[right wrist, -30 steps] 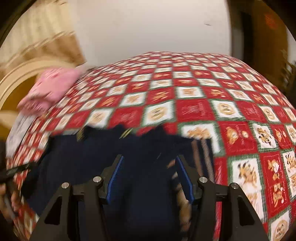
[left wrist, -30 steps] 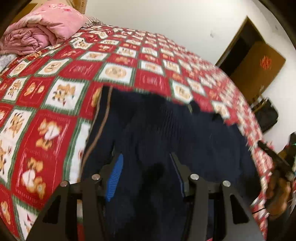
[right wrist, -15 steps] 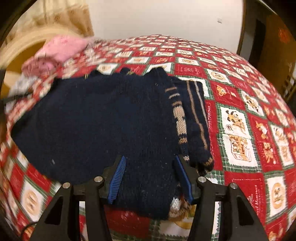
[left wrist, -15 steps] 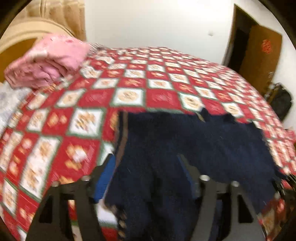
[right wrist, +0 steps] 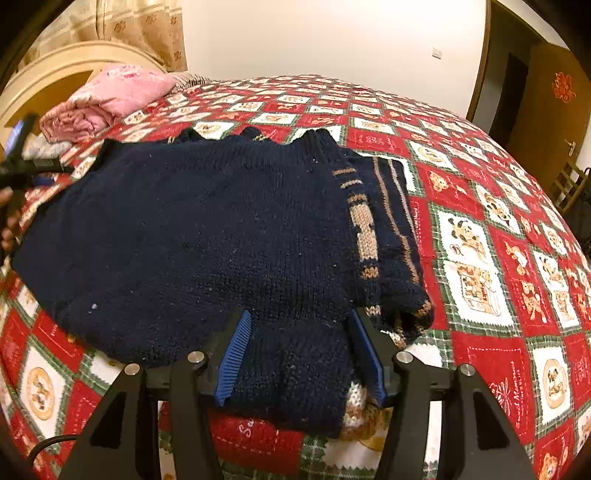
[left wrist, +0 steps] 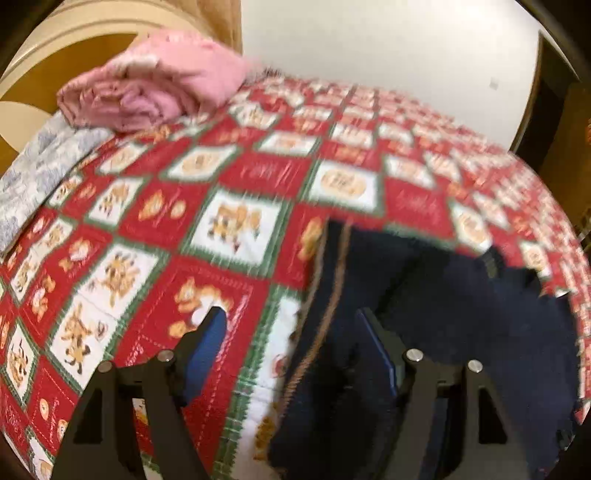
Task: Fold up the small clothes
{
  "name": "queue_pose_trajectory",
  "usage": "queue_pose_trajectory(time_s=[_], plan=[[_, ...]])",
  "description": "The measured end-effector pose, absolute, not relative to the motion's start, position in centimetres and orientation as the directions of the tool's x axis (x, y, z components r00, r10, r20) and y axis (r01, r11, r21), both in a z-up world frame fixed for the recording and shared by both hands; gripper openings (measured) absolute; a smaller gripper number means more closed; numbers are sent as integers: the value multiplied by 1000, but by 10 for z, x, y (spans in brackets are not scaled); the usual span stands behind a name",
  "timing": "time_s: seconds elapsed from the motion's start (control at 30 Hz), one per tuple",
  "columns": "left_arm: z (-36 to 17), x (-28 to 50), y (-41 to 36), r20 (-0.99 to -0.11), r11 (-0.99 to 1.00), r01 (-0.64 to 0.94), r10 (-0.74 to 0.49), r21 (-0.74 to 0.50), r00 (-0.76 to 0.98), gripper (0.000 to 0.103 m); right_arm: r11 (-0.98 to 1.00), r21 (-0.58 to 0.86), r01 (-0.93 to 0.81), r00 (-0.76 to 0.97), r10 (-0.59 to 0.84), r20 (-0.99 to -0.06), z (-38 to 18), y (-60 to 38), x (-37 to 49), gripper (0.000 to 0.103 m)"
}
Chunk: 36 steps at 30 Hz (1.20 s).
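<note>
This is a bedroom in a home. A bed (right wrist: 480,206) with a red, white and green patchwork cover fills the room. At its far left end stands a curved cream headboard (right wrist: 74,55), with a folded pink blanket (right wrist: 110,96) just in front of it. Patterned curtains (right wrist: 147,26) hang behind the headboard, and a brown wooden door (right wrist: 546,103) stands beyond the bed's far right corner.

a bed (right wrist: 480,177) under a red patchwork quilt fills the room, with a curved cream headboard (right wrist: 74,62), patterned curtain (right wrist: 147,29), plain white wall (right wrist: 314,37) and brown door (right wrist: 546,96).
</note>
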<state>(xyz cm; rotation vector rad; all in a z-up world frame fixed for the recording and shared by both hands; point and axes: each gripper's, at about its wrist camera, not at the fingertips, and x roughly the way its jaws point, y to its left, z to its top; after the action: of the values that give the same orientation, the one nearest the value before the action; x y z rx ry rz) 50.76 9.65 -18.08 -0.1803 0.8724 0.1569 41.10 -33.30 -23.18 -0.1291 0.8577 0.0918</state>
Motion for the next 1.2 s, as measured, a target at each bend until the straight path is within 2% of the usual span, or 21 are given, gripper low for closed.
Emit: queue_pose_trajectory(time_s=[0.07, 0.17, 0.23, 0.33, 0.4, 0.47, 0.6, 0.67, 0.8, 0.9, 1.0, 1.13, 1.2], plan=[[-169, 509, 82, -750, 980, -150, 3, -128, 661, 74, 990, -80, -117, 653, 16, -757, -232, -329, 413, 62], [-167, 523, 50, -765, 996, -79, 11, -52, 644, 75, 990, -89, -106, 657, 3, -754, -234, -325, 414, 65], [-176, 537, 34, -786, 998, -57, 54, 24, 615, 76, 990, -92, -106, 662, 1, -750, -235, -325, 413, 65], [-196, 565, 49, -815, 973, -191, 212, 126, 539, 77, 992, -71, -108, 663, 19, -748, -235, -328, 412, 66], [-209, 573, 73, -851, 952, -286, 237, 108, 469, 76, 992, -67, -111, 665, 24, -746, -235, -328, 412, 67], [-221, 573, 91, -883, 946, -316, 210, 75, 419, 78, 991, -70, -114, 669, 25, -743, -235, -327, 411, 68], [-204, 531, 109, -858, 947, -318, 119, -54, 500, 76, 991, -61, -116, 672, 33, -739, -234, -327, 410, 69], [-194, 504, 107, -844, 953, -292, 94, -76, 527, 76, 993, -39, -115, 682, 50, -729, -228, -329, 406, 69], [-177, 453, 99, -793, 975, -218, 93, -51, 602, 77, 995, 33, -97, 730, 94, -677, -211, -332, 389, 69], [-175, 430, 92, -773, 984, -175, 99, -16, 627, 79, 993, -6, -118, 737, 83, -671, -209, -323, 384, 69], [-187, 416, 86, -785, 989, -148, 91, -1, 613, 79, 994, -40, -100, 732, 46, -680, -211, -321, 387, 69], [-211, 408, 78, -821, 991, -135, 95, 22, 563, 80, 999, 11, -46, 701, 40, -712, -216, -333, 396, 69], [-215, 405, 80, -806, 988, -153, 103, 16, 582, 87, 1000, -3, -28, 675, 16, -738, -223, -337, 401, 69]])
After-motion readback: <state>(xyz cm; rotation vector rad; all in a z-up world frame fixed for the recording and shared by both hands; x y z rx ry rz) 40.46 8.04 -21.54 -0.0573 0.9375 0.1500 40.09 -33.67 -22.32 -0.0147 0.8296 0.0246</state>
